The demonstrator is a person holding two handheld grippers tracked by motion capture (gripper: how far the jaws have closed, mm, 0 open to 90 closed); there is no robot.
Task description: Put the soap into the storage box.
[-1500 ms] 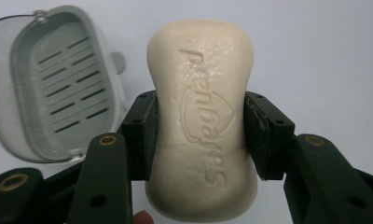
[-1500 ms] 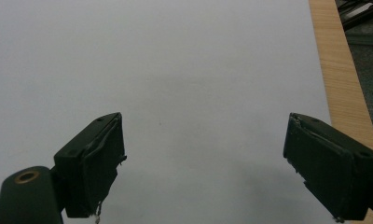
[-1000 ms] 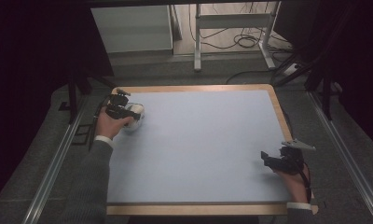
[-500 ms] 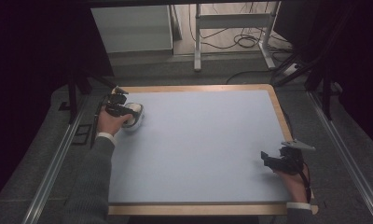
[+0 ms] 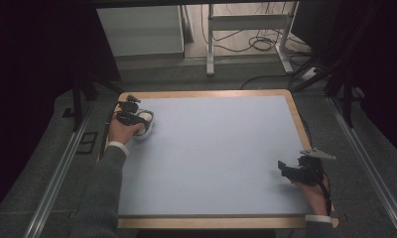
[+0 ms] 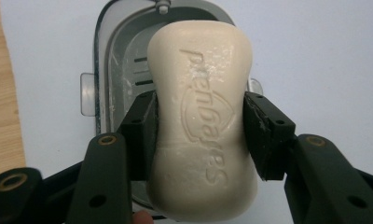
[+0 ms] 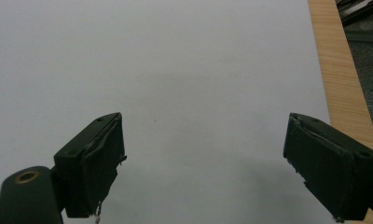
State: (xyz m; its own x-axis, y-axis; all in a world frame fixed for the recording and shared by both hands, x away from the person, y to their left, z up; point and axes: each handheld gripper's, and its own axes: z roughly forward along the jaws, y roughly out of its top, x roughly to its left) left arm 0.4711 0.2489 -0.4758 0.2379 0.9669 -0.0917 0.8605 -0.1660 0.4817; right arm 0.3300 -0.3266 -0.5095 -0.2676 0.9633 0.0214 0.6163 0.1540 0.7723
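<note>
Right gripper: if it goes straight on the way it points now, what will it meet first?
Probably nothing: ahead of the right gripper lies bare blue table top. Its fingers stand open and empty. It looks tilted slightly downward, so it might meet the table itself; depth is unclear.

The table has a pale blue-grey top framed by a light wooden rim, which shows along the far, right and near edges in the high view. A grey soap dish with small clear side tabs lies directly on the top near the far left corner, close to the wooden rim. A cream bar of soap sits over the dish, though whether it rests in it is hard to tell. The middle of the top is plain and unmarked
</note>
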